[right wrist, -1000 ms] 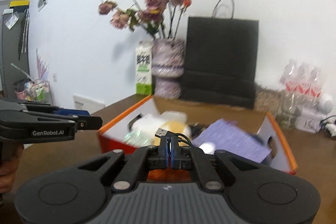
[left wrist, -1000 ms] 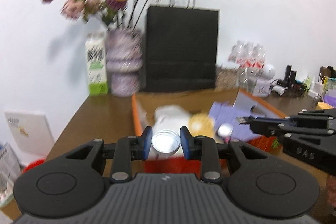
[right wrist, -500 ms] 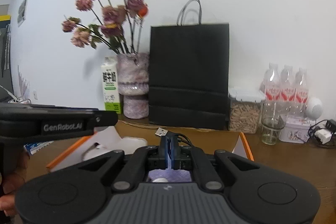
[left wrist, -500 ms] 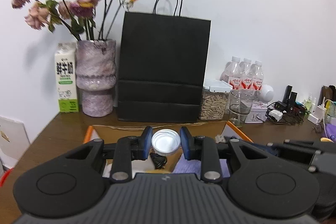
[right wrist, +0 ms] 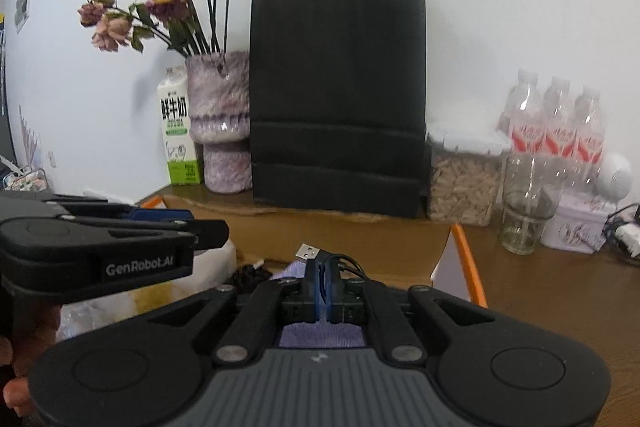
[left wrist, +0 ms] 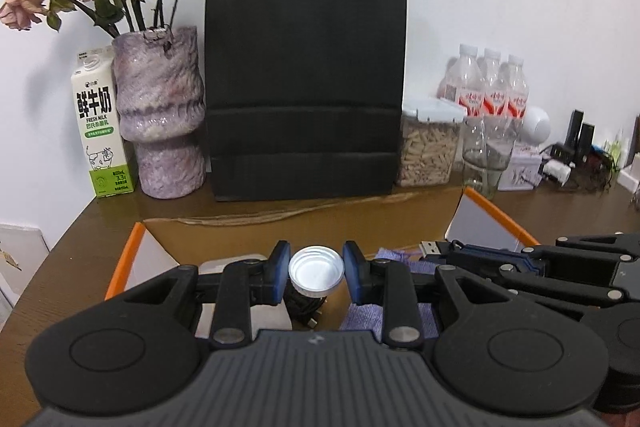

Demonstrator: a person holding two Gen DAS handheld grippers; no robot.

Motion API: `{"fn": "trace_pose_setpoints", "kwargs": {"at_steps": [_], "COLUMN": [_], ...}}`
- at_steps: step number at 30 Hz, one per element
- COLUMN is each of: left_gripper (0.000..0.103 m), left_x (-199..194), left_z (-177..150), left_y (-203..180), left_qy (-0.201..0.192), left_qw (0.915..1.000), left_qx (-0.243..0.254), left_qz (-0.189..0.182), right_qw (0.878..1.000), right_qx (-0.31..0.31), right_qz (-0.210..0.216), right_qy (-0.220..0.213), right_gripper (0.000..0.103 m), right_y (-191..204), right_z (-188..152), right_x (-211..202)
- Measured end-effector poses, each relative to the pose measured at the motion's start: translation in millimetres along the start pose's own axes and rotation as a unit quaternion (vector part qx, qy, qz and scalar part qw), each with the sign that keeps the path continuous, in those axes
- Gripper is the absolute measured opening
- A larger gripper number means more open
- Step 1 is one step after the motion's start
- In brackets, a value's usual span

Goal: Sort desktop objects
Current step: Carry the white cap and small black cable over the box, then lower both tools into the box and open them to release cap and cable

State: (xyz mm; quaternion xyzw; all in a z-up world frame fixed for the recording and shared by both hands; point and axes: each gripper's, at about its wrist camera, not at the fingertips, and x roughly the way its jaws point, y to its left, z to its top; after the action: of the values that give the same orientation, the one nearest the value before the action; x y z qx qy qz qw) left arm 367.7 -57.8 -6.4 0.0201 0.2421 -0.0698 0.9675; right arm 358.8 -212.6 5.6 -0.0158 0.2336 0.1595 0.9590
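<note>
A silver cap (left wrist: 316, 271) is gripped by the left gripper (left wrist: 316, 273); a USB cable (right wrist: 310, 251) is pinched in the fully closed right gripper (right wrist: 322, 283), both above the orange box (left wrist: 120, 263) on the desk (left wrist: 80, 239).

From my remote seat, the milk carton (left wrist: 101, 131) just left of the purple vase (left wrist: 164, 111) reads "鲜牛奶", "FRESH MILK" and "3.3". In my right wrist view, the left gripper (right wrist: 200, 227), lower left of that vase, bears "GenRobot.AI".

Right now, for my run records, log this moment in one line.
left gripper: shut on bottle cap | right gripper: shut on USB cable | both over orange box
</note>
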Motion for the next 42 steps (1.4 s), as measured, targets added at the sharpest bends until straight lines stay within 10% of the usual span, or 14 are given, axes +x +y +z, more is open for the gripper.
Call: {"fn": "trace_pose_setpoints", "kwargs": {"at_steps": [7, 9, 11, 19, 42], "left_gripper": [0.030, 0.044, 0.077, 0.103, 0.103], "left_x": [-2, -3, -5, -11, -21], "left_z": [-3, -3, -2, 3, 1], "left_y": [-2, -1, -1, 12, 9], "left_qy": [0.001, -0.001, -0.006, -0.037, -0.036], "left_qw": [0.9999, 0.9998, 0.9994, 0.9953, 0.9960], "left_qx": [0.012, 0.013, 0.012, -0.003, 0.001], "left_qz": [0.009, 0.014, 0.031, 0.089, 0.082], "right_qw": [1.000, 1.000, 1.000, 0.998, 0.999], "right_qx": [-0.001, 0.004, 0.010, 0.039, 0.025], "right_qz": [0.007, 0.006, -0.001, -0.042, -0.037], "right_qy": [0.008, 0.012, 0.014, -0.009, -0.003], "right_gripper": [0.004, 0.010, 0.023, 0.103, 0.103], "right_y": [3, 2, 0, -13, -4], "right_z": [-6, -6, -5, -3, -2], "right_x": [0, -1, -3, -8, -13]}}
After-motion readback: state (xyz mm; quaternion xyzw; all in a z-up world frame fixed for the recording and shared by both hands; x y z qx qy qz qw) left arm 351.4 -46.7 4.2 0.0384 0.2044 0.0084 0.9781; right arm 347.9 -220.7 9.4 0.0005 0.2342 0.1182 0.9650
